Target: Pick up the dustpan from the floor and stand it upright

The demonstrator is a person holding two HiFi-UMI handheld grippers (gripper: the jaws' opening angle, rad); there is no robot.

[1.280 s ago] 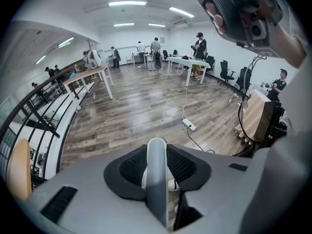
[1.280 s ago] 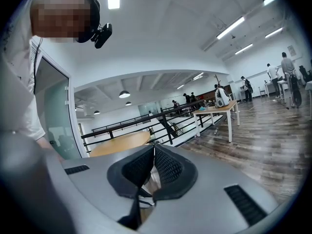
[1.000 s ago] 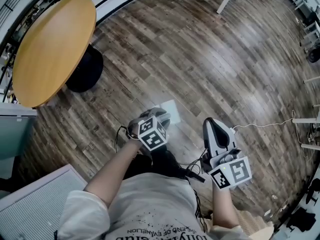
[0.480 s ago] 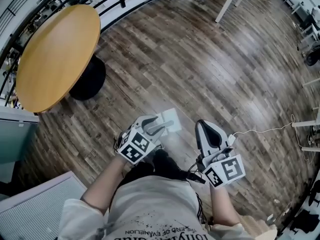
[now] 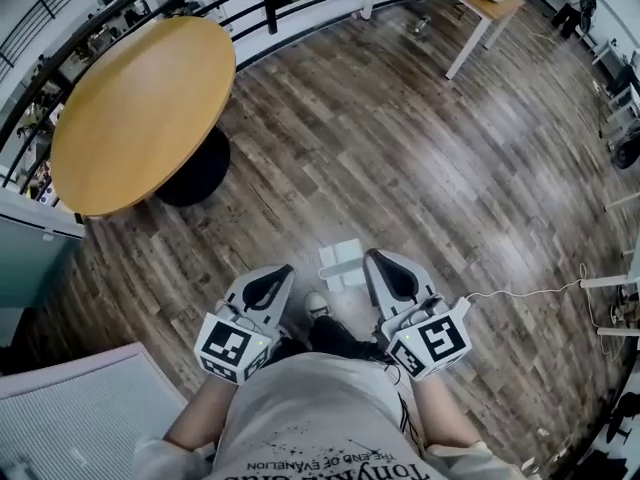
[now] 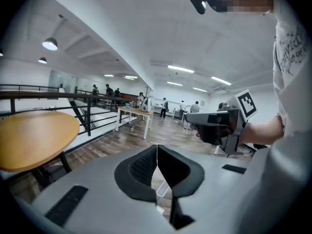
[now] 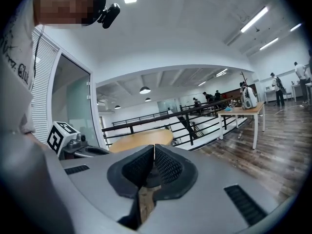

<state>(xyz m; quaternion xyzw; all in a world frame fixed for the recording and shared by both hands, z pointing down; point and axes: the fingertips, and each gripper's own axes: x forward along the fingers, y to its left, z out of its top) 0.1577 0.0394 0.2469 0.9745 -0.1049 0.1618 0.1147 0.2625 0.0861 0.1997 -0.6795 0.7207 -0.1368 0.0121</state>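
Dustpan [image 5: 341, 261]: on floor at twelve o'clock from person, apart from both grippers; seemingly upright.
Left gripper [image 5: 272, 280]: jaws just closing shut, empty.
Right gripper [image 5: 388, 273]: clenched, empty.
Reason: grippers clear, since dustpan likely stands unaided.

White short-sleeved T-shirt [image 5: 320, 423] with black speckles and black lettering across the chest; dark trousers [image 5: 338, 336] below. Small black camera [image 7: 111, 14] mounted at the head. Pale grey, smooth-shelled left gripper [image 5: 281, 271] and matching right gripper [image 5: 373, 258], each with black textured jaws and a white cube of black square markers [image 5: 232, 348]. Thin white cable [image 5: 520, 290] running from the right one.
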